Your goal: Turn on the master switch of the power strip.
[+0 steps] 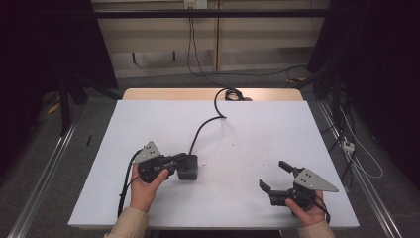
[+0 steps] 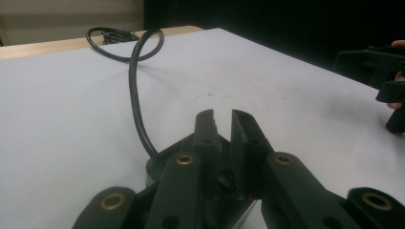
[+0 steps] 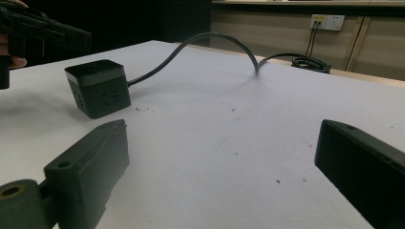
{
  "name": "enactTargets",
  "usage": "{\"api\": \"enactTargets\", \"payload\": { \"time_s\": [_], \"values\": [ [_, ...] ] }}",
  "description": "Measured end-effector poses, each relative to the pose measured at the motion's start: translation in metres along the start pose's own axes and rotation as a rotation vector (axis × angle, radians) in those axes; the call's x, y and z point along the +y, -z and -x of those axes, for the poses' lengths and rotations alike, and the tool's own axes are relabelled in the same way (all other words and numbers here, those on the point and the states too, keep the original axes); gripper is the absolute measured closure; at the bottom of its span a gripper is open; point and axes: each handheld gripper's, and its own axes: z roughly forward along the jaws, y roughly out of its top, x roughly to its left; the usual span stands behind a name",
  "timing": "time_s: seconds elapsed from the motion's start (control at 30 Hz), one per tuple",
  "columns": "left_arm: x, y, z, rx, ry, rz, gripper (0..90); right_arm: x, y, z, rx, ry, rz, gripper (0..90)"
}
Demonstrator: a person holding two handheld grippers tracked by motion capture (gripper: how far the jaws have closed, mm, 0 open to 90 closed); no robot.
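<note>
A black cube power socket (image 1: 189, 168) (image 3: 98, 88) sits on the white table top (image 1: 257, 134), left of centre. Its black cable (image 1: 205, 126) (image 2: 133, 95) (image 3: 205, 40) arcs away to a coil at the far edge. My left gripper (image 1: 183, 159) (image 2: 223, 117) reaches over the cube's top, jaws drawn together to a narrow slit with nothing between them. In the left gripper view the cube (image 2: 154, 168) peeks out under the jaws. My right gripper (image 1: 271, 173) (image 3: 222, 133) rests near the front right, jaws wide open and empty, aimed toward the cube.
The cable's coil (image 1: 233, 94) (image 3: 310, 62) lies on the bare wooden strip (image 1: 168, 93) behind the white top. A wall outlet (image 3: 327, 21) is far behind. Metal rails (image 1: 44, 168) and loose cables (image 1: 356, 148) run along the floor on both sides.
</note>
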Motion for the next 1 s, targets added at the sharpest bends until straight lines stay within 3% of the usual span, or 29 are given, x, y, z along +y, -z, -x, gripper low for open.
{"api": "enactTargets", "payload": {
  "time_s": [0.37, 0.6, 1.0],
  "values": [
    [-0.0005, -0.0022, 0.0019, 0.001, -0.014, -0.028, 89.9, 0.0002, 0.0003, 0.0, -0.002, 0.002, 0.001, 3.8],
    [-0.0014, -0.002, 0.0022, -0.001, 0.001, -0.06, 90.0, 0.0004, 0.0004, -0.0001, -0.003, 0.002, 0.002, 3.8],
    [-0.0031, -0.0028, 0.0023, -0.001, 0.006, -0.073, 90.0, 0.0005, 0.0006, -0.0001, -0.002, 0.003, 0.002, 3.8]
  ]
}}
